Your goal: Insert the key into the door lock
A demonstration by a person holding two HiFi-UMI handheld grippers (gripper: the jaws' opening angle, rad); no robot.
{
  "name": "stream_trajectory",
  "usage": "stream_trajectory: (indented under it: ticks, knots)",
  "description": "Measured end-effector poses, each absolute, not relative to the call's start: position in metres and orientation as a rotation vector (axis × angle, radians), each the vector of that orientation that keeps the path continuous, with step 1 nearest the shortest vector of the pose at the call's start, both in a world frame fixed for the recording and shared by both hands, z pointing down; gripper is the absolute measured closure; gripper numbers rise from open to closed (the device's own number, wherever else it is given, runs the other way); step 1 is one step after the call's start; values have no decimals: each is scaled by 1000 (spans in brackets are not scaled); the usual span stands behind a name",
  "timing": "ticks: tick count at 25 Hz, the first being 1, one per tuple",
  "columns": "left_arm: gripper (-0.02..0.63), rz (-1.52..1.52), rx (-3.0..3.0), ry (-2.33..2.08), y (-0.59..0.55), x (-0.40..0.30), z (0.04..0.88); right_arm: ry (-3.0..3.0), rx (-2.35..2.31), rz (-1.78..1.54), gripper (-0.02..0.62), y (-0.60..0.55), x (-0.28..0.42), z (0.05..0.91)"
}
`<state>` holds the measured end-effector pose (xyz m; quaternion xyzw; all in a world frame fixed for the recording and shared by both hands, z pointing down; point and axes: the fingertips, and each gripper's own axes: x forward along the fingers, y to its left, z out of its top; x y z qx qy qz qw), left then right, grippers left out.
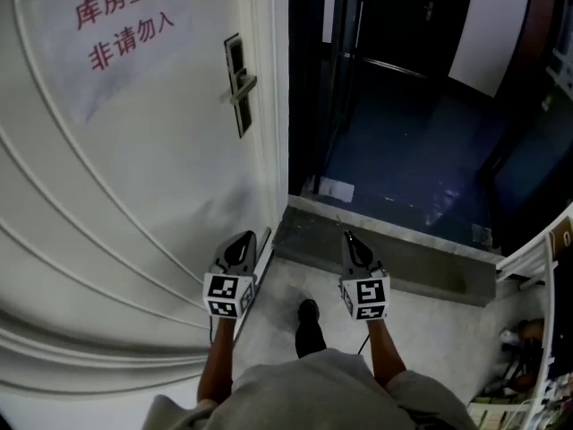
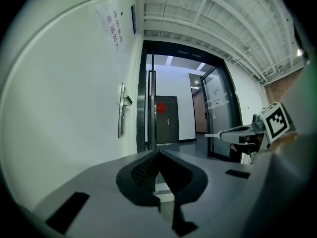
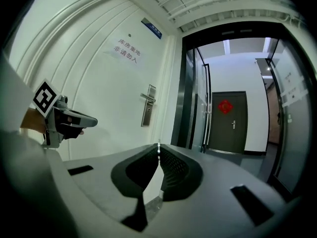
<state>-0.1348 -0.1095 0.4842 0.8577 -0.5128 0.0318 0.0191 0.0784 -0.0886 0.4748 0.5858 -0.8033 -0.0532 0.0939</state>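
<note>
The white door carries a metal lock plate with a lever handle near its right edge; the plate also shows in the left gripper view and the right gripper view. My right gripper is shut on a thin metal key, whose tip pokes out ahead of the jaws. It points level, some way short of the door. My left gripper is beside it on the left, shut with nothing in it.
A paper sign with red characters hangs on the door. To the right an open dark doorway with a stone threshold leads to a corridor and a dark door. A white rack stands at the right.
</note>
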Motion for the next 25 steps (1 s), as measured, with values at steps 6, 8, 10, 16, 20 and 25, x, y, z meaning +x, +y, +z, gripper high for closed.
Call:
stream_trajectory:
  ticks: [6, 8, 10, 16, 20, 25]
  knots:
    - [589, 100, 2668, -1587, -237, -100, 466, -2397, 1725, -170, 566, -216, 108, 455]
    - [589, 111, 2668, -1579, -278, -90, 465, -2399, 1726, -183, 566, -256, 117, 448]
    - [589, 115, 2669, -1574, -315, -80, 463, -2403, 1725, -194, 566, -292, 124, 442]
    - [589, 102, 2696, -1562, -401, -49, 462, -2415, 1717, -211, 566, -378, 144, 440]
    - [589, 104, 2702, -1555, -438, -38, 462, -2429, 1701, -205, 566, -421, 147, 444]
    - [589, 122, 2694, -1539, -463, -37, 469, -2447, 1667, -186, 566, -454, 136, 451]
